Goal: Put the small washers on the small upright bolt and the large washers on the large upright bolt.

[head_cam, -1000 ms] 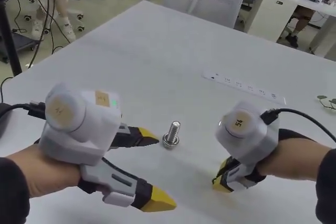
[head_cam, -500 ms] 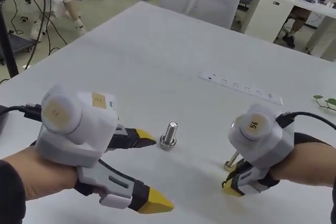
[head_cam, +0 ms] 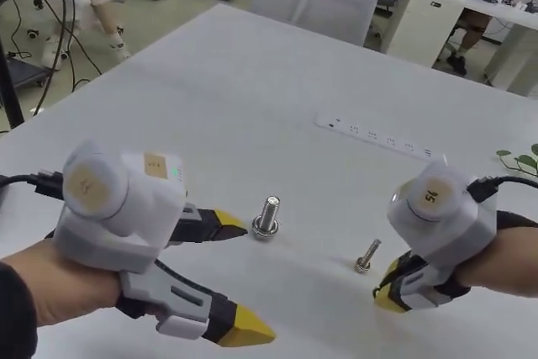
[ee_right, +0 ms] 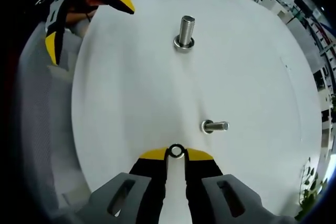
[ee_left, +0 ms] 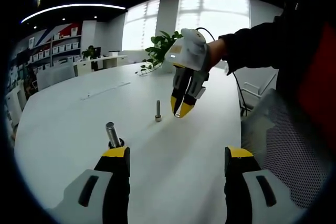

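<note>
— How do your jaws stand?
— My left gripper (ee_left: 177, 156) has its jaws spread wide, one tip just beside the large bolt (head_cam: 266, 216), which stands upright on the white surface (head_cam: 277, 98). My right gripper (ee_right: 176, 155) pinches a small washer (ee_right: 176, 147) between its tips.
— And the small bolt?
— The small bolt (ee_right: 215, 126) stands on the surface near my right tips, not touching them.
</note>
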The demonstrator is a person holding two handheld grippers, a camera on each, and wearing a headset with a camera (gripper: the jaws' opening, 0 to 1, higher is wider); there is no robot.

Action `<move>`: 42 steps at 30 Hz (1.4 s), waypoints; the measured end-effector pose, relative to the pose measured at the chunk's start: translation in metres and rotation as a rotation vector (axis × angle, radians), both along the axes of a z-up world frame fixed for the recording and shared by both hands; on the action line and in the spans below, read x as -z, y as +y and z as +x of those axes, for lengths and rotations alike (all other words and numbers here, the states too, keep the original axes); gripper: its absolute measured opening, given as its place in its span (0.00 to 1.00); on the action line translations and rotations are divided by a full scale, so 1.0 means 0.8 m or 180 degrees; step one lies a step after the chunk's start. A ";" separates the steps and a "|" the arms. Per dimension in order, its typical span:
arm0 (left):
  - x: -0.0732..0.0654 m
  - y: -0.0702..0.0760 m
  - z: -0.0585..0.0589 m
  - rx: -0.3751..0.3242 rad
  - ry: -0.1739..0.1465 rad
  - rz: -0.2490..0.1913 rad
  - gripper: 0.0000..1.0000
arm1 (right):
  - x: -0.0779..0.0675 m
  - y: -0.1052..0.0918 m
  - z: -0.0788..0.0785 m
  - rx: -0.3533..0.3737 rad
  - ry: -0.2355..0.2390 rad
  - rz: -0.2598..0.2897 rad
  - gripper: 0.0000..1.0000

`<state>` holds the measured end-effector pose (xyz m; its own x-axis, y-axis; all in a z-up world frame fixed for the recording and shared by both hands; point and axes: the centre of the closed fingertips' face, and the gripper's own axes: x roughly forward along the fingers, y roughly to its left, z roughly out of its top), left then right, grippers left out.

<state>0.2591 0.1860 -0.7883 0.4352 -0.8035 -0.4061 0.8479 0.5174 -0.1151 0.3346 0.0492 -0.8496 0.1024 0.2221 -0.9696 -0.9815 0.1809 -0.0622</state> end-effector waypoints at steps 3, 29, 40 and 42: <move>0.000 0.000 0.000 -0.0002 0.0001 0.0001 0.73 | -0.005 -0.002 0.002 -0.0002 -0.0019 -0.0003 0.13; 0.001 0.001 0.001 -0.0014 0.0006 -0.0001 0.73 | -0.057 0.014 0.037 -0.0114 -0.0304 0.0081 0.13; 0.002 0.002 0.002 -0.0021 0.0007 -0.0003 0.73 | -0.061 0.027 0.047 -0.0189 -0.0350 0.0052 0.13; 0.001 0.002 0.002 -0.0024 0.0010 -0.0008 0.73 | -0.059 0.027 0.048 -0.0198 -0.0348 0.0041 0.13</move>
<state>0.2609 0.1875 -0.7895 0.4401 -0.8012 -0.4055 0.8436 0.5237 -0.1191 0.3733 0.0712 -0.8022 0.1929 0.2437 -0.9505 -0.9784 0.1215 -0.1675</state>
